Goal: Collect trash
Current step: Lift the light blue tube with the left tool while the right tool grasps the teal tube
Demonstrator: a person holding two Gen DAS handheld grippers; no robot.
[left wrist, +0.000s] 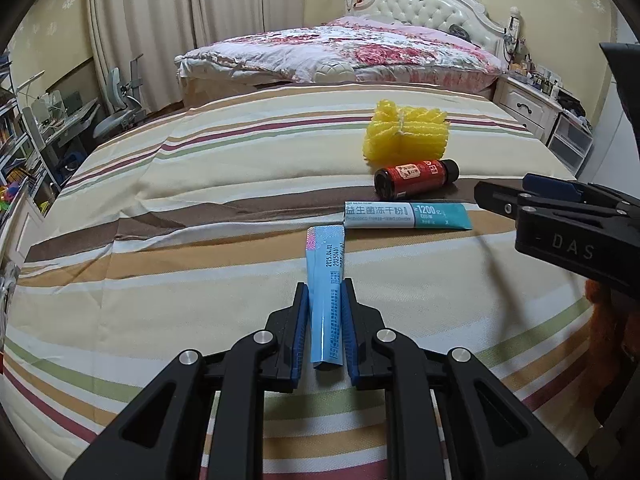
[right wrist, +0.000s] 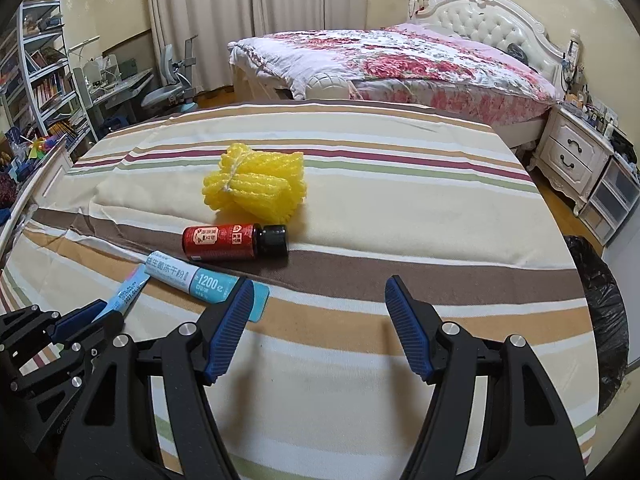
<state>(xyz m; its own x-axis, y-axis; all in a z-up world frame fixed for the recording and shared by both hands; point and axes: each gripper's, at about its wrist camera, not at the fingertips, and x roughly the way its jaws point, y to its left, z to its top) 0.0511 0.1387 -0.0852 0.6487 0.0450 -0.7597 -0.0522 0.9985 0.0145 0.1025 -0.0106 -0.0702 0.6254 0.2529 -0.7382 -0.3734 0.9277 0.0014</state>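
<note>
Trash was barely collected: the left hand-held gripper [left wrist: 325,308] held one blue packet [left wrist: 326,300]; the right hand-held gripper [right wrist: 320,320] stood wide and empty; the bottle [right wrist: 236,242], yellow net [right wrist: 256,184] and another packet [right wrist: 200,280] lay on the bed [right wrist: 400,208].

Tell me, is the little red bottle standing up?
No, the red bottle lies on its side on the striped cloth, its black cap pointing toward the right of the picture.

Printed text on the packets, the bottle and a gripper

On the white-and-teal packet [left wrist: 406,215], "益生菌冻干粉" and "1200亿" are printed. A date, "2025.04.02", is stamped on the blue packet [left wrist: 326,280]. "DAS" is marked on the right gripper [left wrist: 500,200]. The red bottle's label [right wrist: 219,241] cannot be made out.
</note>
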